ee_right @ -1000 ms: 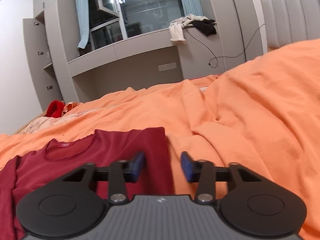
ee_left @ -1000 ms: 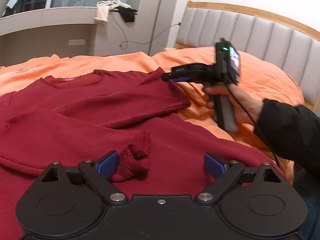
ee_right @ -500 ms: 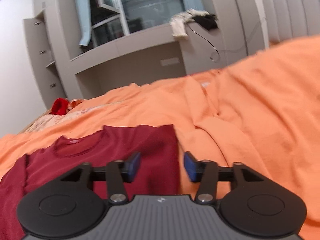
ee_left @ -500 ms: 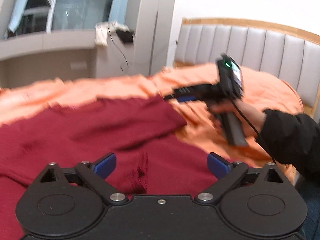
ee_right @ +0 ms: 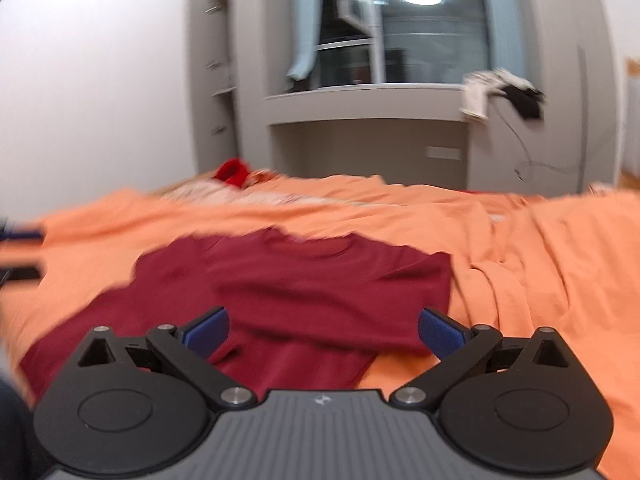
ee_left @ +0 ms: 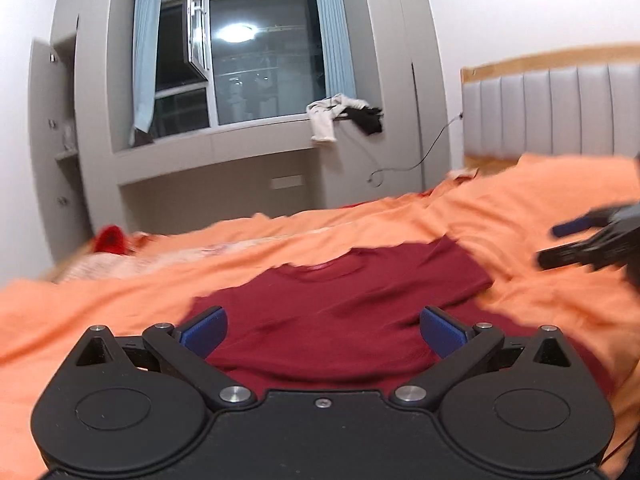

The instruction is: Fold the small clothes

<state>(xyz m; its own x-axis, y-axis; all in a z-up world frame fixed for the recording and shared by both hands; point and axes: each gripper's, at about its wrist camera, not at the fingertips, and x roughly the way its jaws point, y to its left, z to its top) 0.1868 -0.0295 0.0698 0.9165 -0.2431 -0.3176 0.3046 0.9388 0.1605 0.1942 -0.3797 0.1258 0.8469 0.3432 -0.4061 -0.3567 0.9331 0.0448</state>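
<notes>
A dark red sweater (ee_left: 340, 300) lies on the orange bedspread (ee_left: 520, 220), collar toward the window, with its side parts folded in over the body (ee_right: 320, 280). My left gripper (ee_left: 324, 328) hovers above the sweater's near part, jaws wide open and nothing between the blue pads. My right gripper (ee_right: 324, 326) also hangs over the sweater, its jaws opening wide and empty. From the left wrist view the right gripper (ee_left: 584, 240) shows blurred at the right, off the sweater's edge over the bedspread. Both views are motion-blurred.
The bedspread (ee_right: 540, 260) is rumpled to the right of the sweater. A red garment (ee_left: 110, 240) lies at the bed's far left corner. A grey padded headboard (ee_left: 560, 112) stands at the right. Clothes (ee_left: 340, 116) hang from the window ledge beyond the bed.
Both grippers have pulled back and risen from the sweater. The right jaws went from nearly shut at the sweater's edge to wide open. The left gripper left the frayed cuff.
</notes>
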